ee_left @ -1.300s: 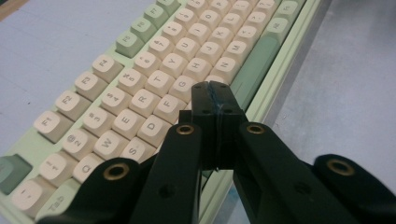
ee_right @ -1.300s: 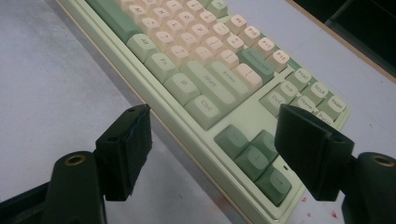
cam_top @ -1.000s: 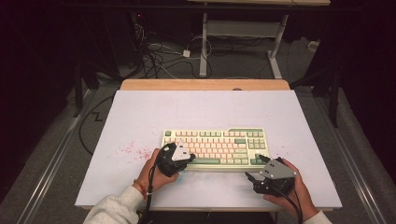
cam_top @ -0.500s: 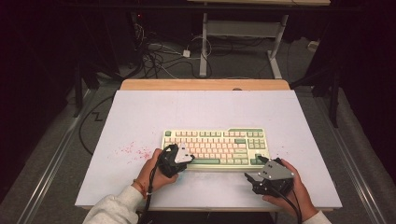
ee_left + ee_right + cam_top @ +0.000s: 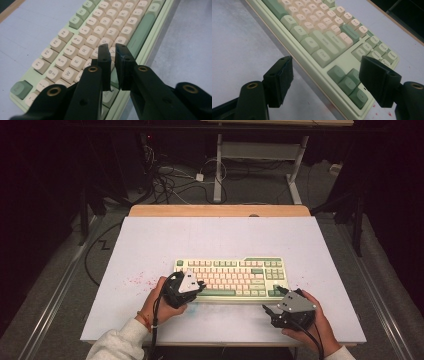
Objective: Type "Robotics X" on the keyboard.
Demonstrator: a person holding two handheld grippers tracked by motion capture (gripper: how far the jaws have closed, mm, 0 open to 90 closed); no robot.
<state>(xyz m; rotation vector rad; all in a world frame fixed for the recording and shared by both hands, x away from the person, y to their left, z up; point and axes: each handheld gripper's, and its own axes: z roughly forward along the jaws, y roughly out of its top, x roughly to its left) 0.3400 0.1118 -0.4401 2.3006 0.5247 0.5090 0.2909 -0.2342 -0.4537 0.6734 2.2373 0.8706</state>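
One keyboard [image 5: 232,278], two tools — left tool [image 5: 112,51] barely parted over the keys, nothing between; right tool [image 5: 325,80] wide, empty.

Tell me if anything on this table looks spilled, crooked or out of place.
Small red specks dot the white table left of the keyboard, around, like spatter or stains; a few more lie by its right corner. The keyboard itself sits square to the table edge, and no keycap gaps are visible.
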